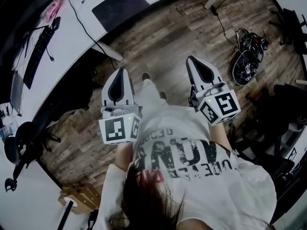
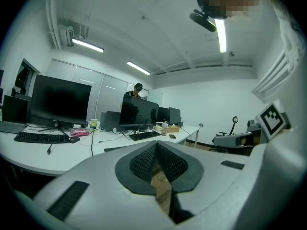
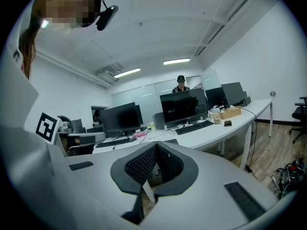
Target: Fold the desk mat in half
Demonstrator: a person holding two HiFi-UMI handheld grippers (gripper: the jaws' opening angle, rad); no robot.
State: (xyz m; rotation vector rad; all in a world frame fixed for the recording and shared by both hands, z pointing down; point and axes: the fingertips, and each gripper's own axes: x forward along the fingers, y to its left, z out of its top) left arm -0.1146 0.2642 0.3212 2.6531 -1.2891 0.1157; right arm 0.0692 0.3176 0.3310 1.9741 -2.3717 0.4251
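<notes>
Only head view shows desk mat [image 1: 120,6] whole; left tongs [image 2: 156,146], right tongs [image 3: 156,146] clenched, empty.

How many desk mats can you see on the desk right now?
1. The dark desk mat lies flat and unfolded at the near edge of the white desk. Parts of the desk run out of frame, so another could be hidden.

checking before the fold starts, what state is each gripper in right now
left gripper: closed, holding nothing
right gripper: closed, holding nothing
</notes>
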